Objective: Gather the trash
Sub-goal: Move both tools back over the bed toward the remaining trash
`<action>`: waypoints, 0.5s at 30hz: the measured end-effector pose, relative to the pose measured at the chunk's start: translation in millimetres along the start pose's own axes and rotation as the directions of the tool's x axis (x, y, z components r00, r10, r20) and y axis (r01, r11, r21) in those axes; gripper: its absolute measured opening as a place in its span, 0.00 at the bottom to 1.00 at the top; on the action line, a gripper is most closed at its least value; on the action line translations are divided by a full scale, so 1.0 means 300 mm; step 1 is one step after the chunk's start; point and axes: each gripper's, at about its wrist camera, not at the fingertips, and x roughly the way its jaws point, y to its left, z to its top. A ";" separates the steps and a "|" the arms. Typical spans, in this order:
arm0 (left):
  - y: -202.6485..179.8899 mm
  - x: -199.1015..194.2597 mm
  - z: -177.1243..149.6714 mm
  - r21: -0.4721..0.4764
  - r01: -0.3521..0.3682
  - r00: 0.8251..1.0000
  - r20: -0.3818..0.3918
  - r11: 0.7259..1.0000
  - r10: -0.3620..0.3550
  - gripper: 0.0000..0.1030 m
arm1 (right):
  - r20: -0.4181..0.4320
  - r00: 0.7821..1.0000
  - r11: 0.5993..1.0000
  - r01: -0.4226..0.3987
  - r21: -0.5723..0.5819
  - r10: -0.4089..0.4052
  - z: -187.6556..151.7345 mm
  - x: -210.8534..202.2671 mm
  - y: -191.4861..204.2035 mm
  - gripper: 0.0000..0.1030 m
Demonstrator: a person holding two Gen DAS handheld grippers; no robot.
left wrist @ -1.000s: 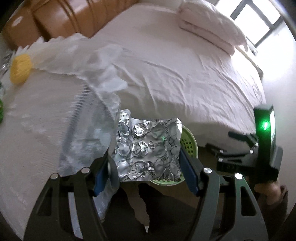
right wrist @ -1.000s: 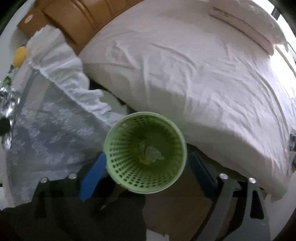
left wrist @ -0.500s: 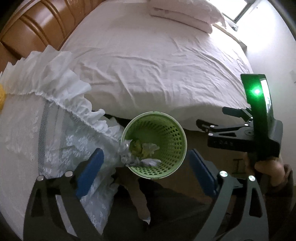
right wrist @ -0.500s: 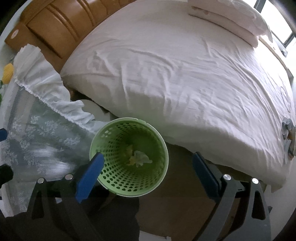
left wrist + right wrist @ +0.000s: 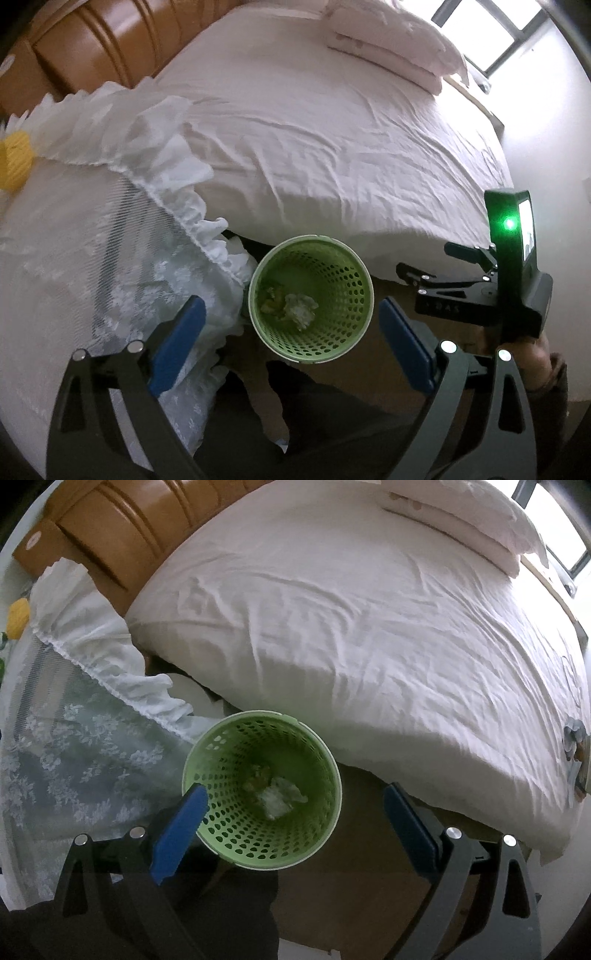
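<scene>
Crumpled trash [image 5: 301, 311] inside green perforated basket [image 5: 347, 334], no legible writing.

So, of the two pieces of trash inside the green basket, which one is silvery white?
The crumpled foil piece, lying right of the yellowish-green scrap on the basket bottom.

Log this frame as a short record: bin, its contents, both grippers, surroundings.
bin: green perforated bin on the floor beside the bed
contents: crumpled silver wrapper and some greenish scraps at the bottom
left gripper: open, empty, above the bin
right gripper: open, empty, above the bin
left of bin: lace cloth
</scene>
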 end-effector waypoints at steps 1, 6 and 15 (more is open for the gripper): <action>0.010 -0.006 -0.002 -0.008 -0.003 1.000 0.006 1.000 0.003 0.88 | 0.003 1.000 1.000 0.000 -0.005 0.000 0.005 -0.005 0.009 0.93; 0.099 -0.088 -0.021 -0.069 -0.064 0.995 0.068 0.996 0.069 0.88 | 0.031 1.000 0.999 -0.002 -0.045 0.004 0.036 -0.050 0.077 0.93; 0.446 -0.349 -0.185 -0.340 -0.220 0.943 0.164 0.914 0.288 0.89 | 0.143 0.978 0.963 -0.117 -0.241 0.155 0.141 -0.239 0.364 0.94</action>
